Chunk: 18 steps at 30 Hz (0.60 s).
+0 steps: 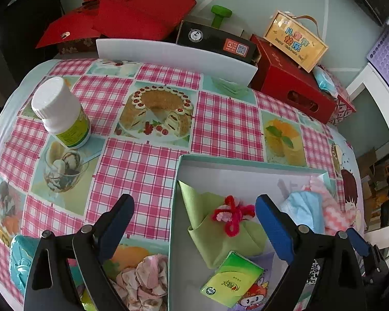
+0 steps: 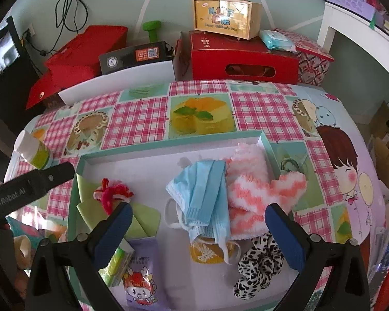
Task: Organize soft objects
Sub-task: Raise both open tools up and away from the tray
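Note:
A shallow white tray with a teal rim [image 1: 246,162] [image 2: 168,142] holds soft things. These are a green napkin [image 1: 220,235] [image 2: 142,220], a red fuzzy bow [image 1: 230,213] [image 2: 114,191], a blue face mask [image 1: 306,207] [image 2: 202,194], a pink-and-white fluffy sock [image 2: 251,189] and a leopard scrunchie [image 2: 259,267]. A crumpled pink cloth [image 1: 145,280] lies on the table outside the tray's left rim, under my left gripper [image 1: 194,225]. That gripper is open and holds nothing. My right gripper [image 2: 198,230] hangs open above the mask, also holding nothing.
A green tissue pack [image 1: 230,282] and a purple wipes pack [image 2: 140,272] lie at the tray's near end. A white bottle [image 1: 59,114] stands far left on the checked tablecloth. Red boxes [image 2: 243,62] and a white board [image 1: 173,57] line the back. A teal item [image 1: 20,259] sits near left.

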### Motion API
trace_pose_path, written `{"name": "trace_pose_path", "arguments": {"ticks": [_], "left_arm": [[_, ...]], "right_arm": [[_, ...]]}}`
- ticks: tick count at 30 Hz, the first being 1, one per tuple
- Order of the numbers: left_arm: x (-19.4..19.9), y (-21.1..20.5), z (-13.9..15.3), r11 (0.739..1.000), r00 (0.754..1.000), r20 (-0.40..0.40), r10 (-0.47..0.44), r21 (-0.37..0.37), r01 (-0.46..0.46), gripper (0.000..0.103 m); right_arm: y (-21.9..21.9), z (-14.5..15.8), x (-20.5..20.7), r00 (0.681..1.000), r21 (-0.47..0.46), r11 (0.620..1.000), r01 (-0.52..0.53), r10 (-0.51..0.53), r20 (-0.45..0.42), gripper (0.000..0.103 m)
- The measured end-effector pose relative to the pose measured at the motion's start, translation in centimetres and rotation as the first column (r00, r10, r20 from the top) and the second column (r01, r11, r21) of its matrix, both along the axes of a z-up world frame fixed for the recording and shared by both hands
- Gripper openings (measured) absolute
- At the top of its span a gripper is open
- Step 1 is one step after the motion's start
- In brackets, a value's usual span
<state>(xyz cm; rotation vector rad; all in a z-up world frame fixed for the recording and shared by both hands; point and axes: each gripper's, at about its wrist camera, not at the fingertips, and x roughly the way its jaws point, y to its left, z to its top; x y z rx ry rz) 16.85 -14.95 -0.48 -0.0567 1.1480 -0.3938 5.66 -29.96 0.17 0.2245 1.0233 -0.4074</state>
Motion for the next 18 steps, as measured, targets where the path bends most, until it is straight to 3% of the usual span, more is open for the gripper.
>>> {"name": "trace_pose_path", "arguments": {"ticks": [18], "left_arm": [[-6.6,4.1,3.6,0.999,0.993,0.114,0.024,-0.050,-0.018,0.095]], "right_arm": [[4.7,1.1,-3.0,0.995,-0.010,0.995,-0.096,0.096,0.024,0.103]]}}
